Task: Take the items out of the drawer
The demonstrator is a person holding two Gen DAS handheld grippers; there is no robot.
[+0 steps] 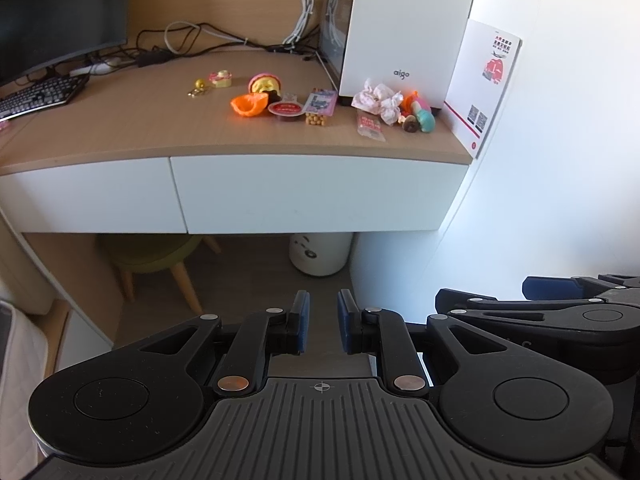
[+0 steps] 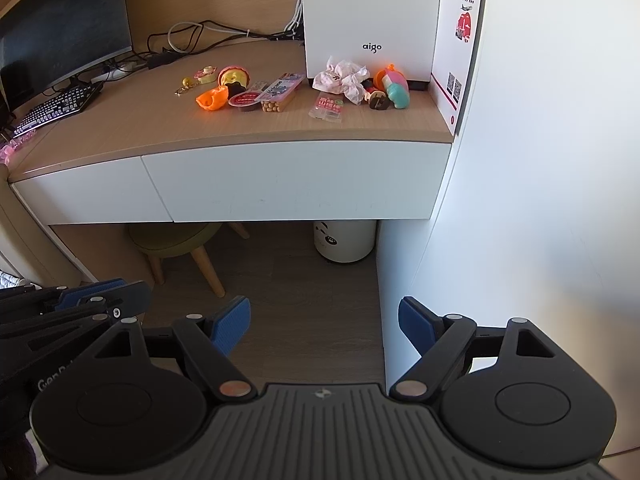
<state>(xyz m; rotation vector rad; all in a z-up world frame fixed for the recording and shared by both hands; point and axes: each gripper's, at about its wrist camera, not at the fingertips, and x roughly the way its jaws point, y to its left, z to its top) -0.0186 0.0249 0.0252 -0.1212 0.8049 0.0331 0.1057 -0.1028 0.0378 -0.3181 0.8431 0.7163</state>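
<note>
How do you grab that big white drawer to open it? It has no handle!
Grip the drawer by its bottom edge, coming from below and in front. Its face is flat and bare, but open space shows underneath, so a finger of the right gripper, already open, could probably hook behind it.

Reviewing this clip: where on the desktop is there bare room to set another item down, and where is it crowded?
Free: the desk's front strip ahead of the toy row, and the stretch between the keyboard and the orange piece. Crowded: around the crumpled wrapper before the white box.
</note>
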